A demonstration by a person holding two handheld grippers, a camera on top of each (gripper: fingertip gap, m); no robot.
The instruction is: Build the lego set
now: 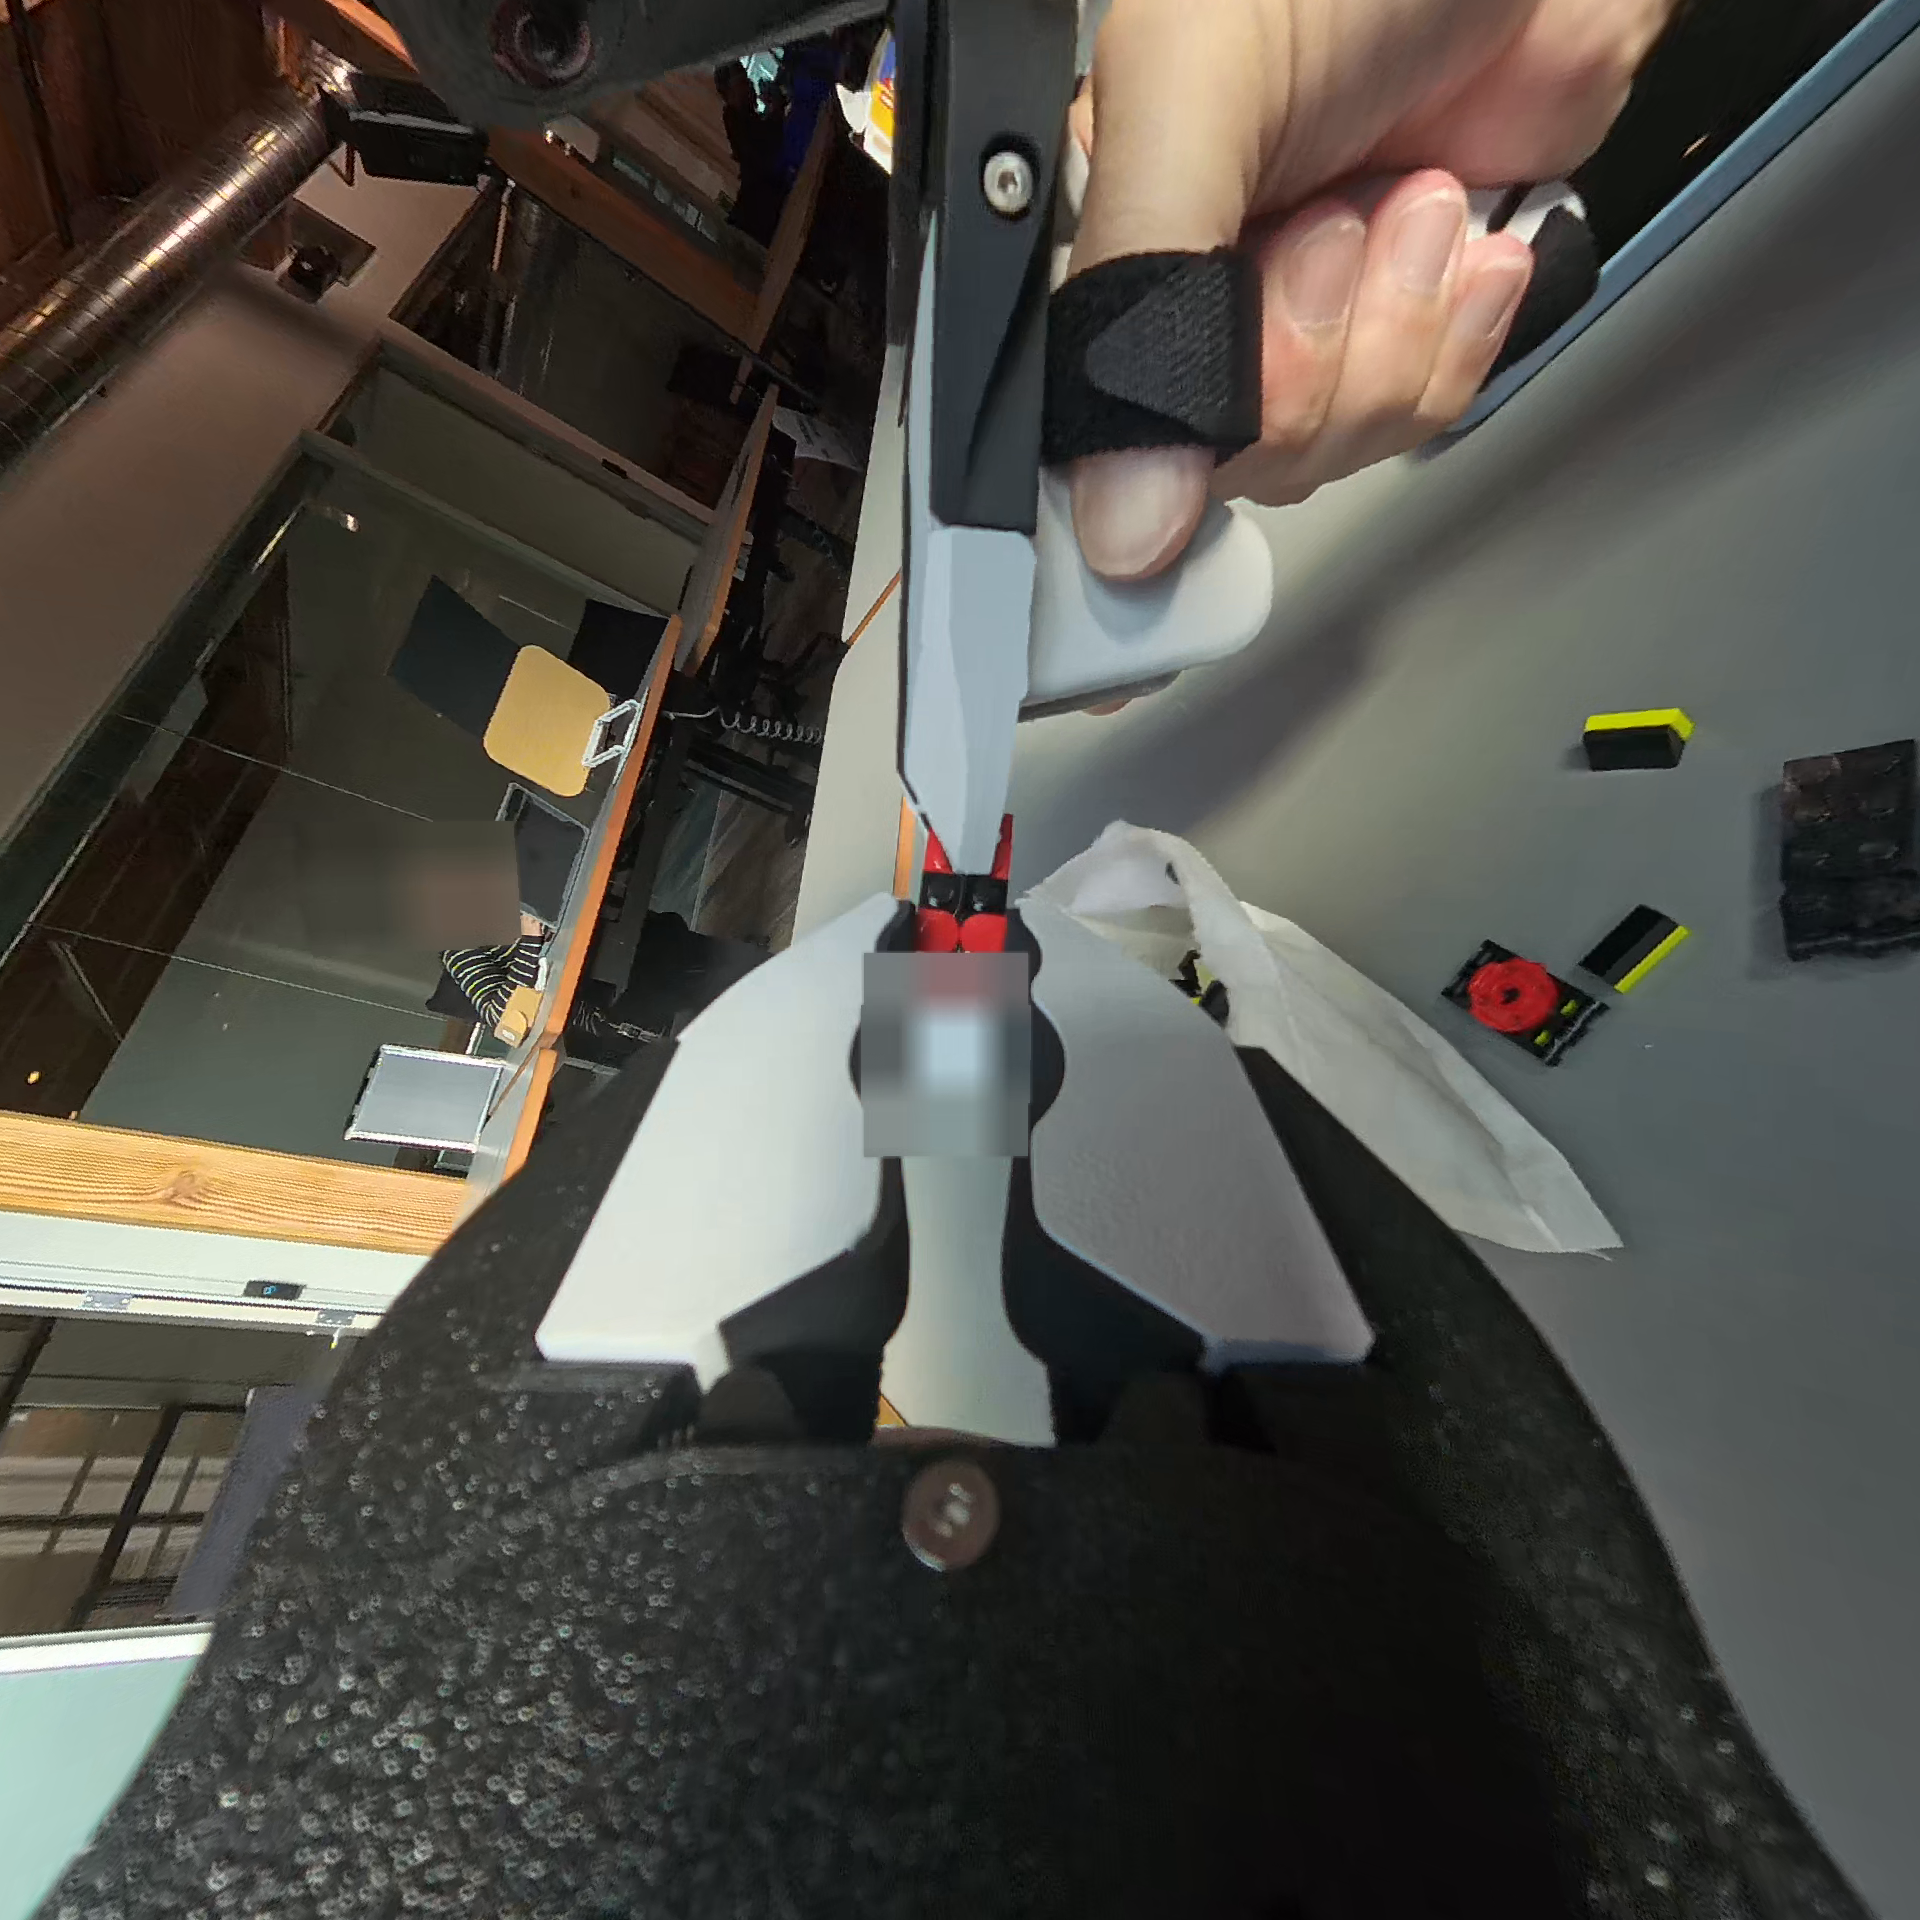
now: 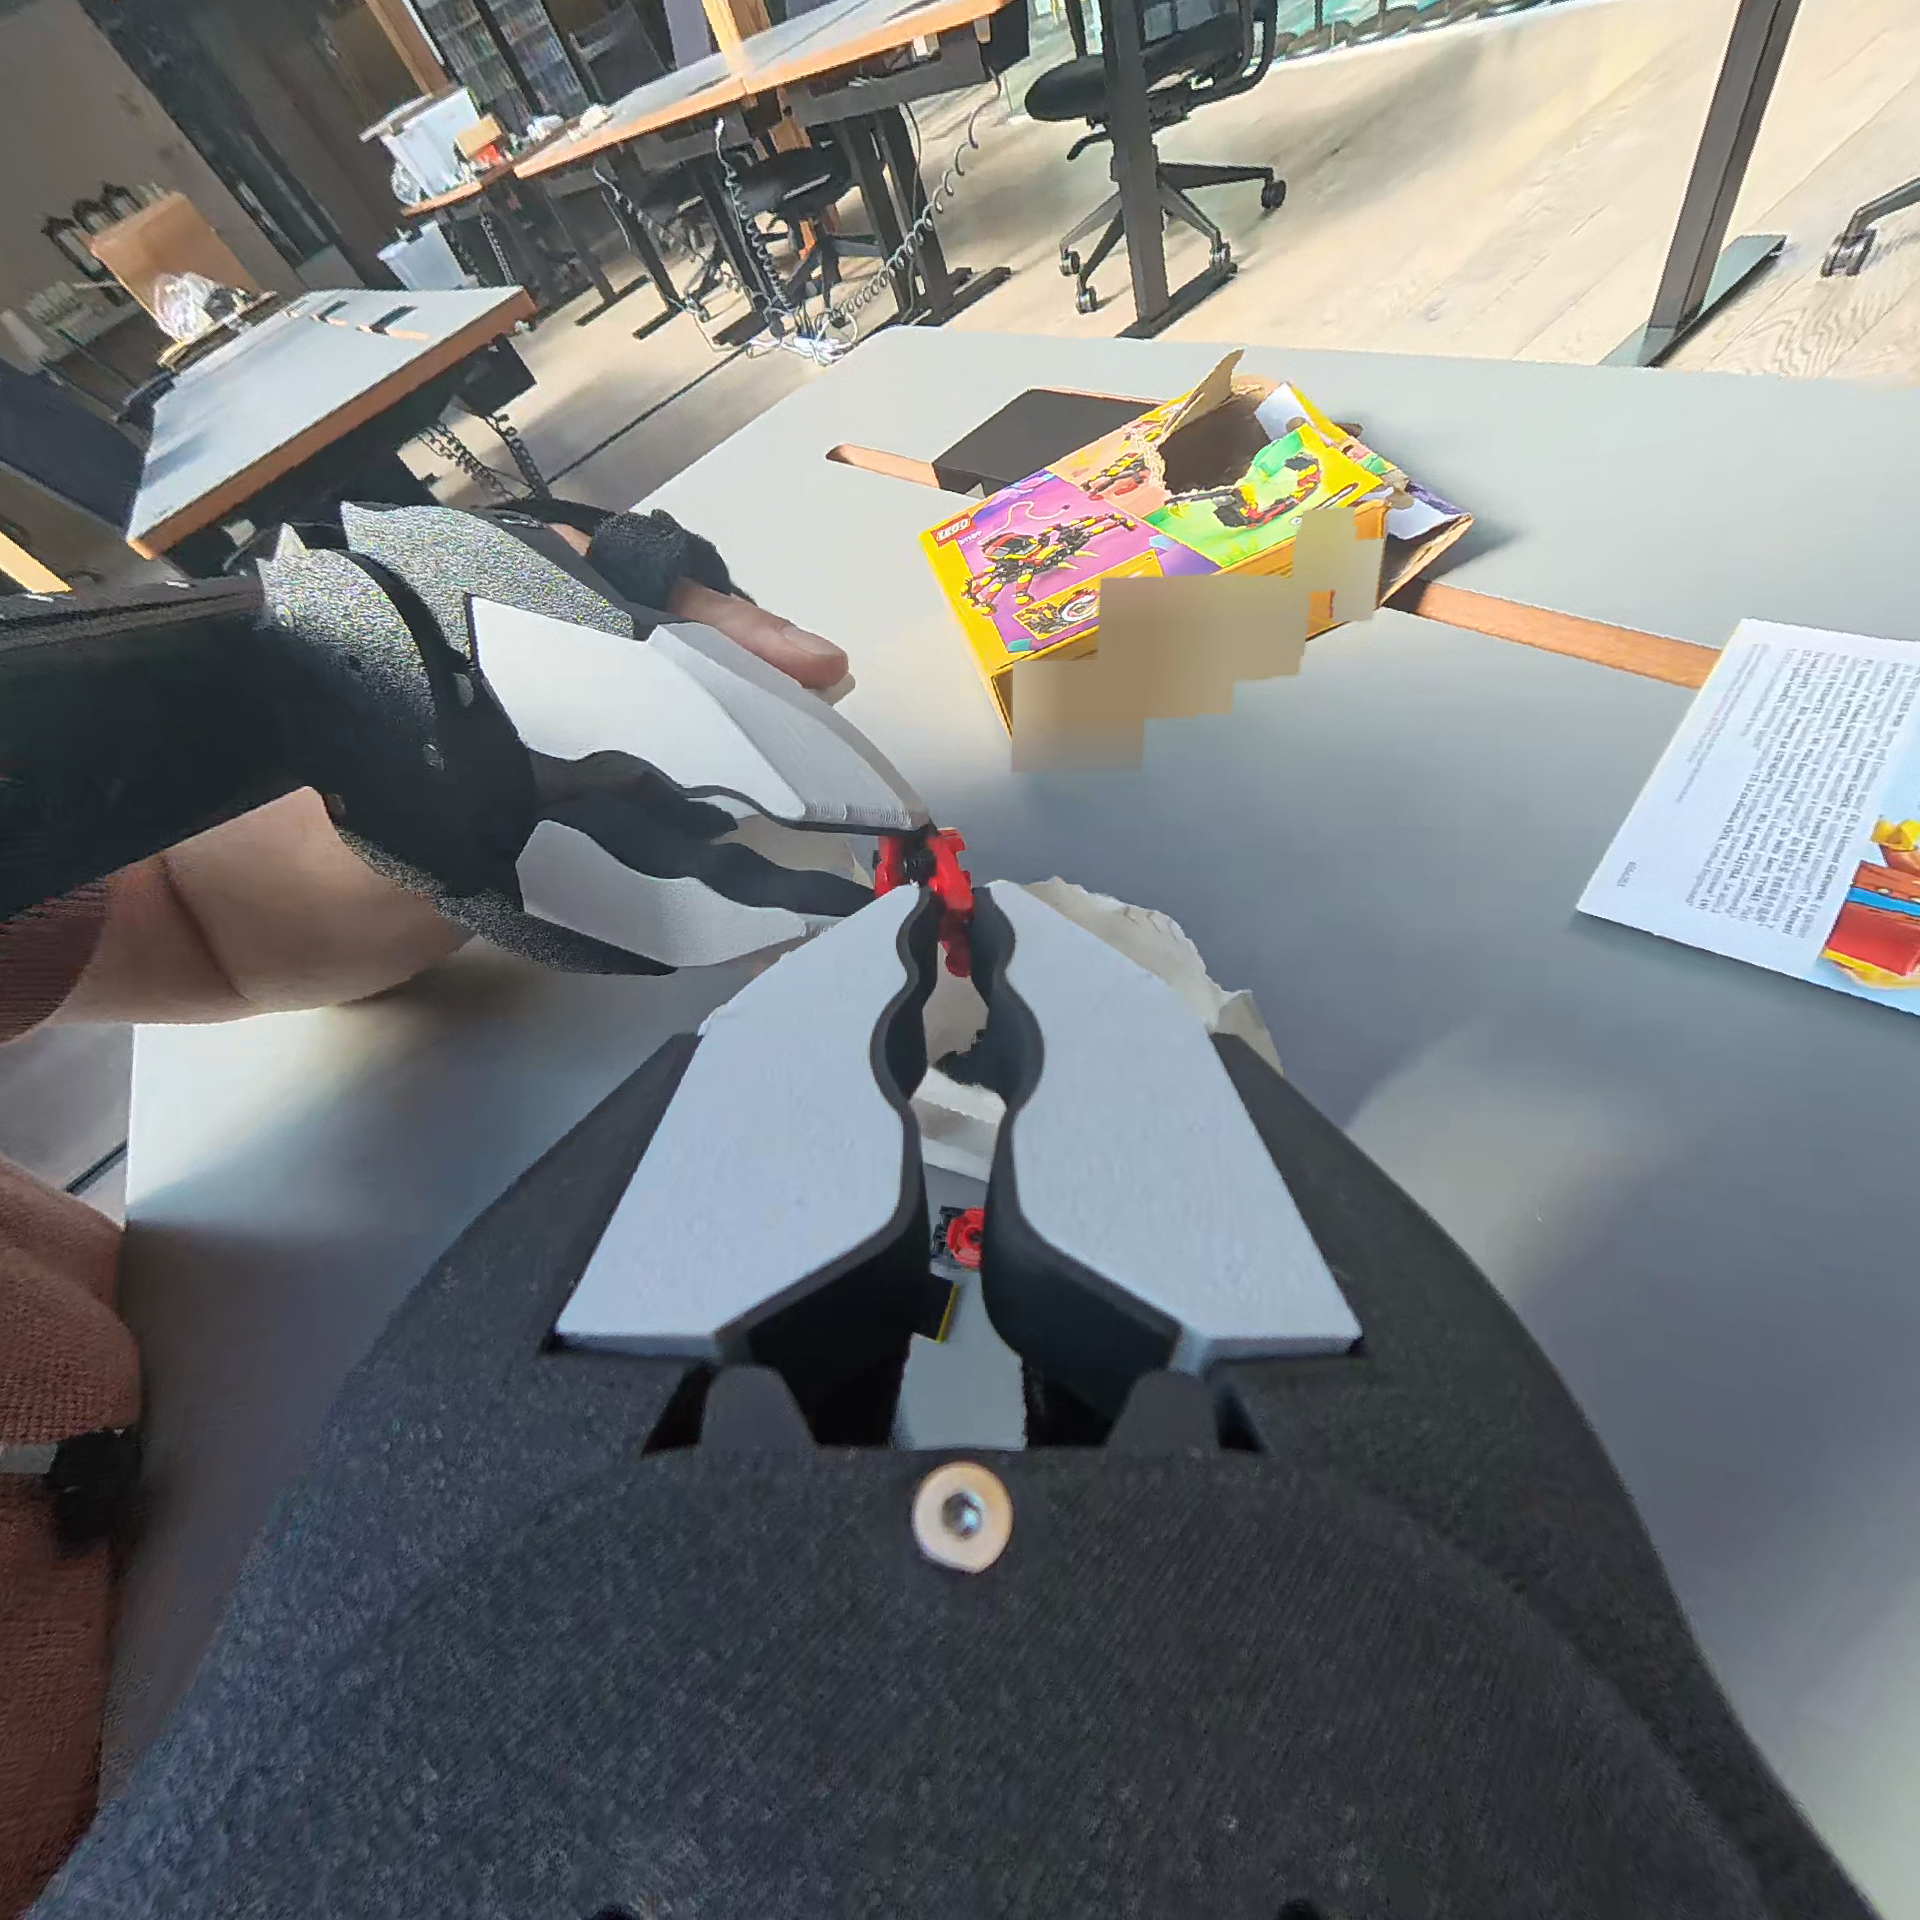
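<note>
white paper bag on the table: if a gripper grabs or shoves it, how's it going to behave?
The white paper bag looks thin and creased, so probably floppy: it would likely crumple under a pinch rather than hold shape. It lies slack on the smooth grey table, so a push would likely slide or fold it. A small black and yellow piece sits at its opening and could spill out.

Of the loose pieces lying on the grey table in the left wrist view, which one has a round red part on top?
The black piece with the red disc, nearest the white tissue. The two black-and-yellow bricks and the dark plate show no red.
</note>
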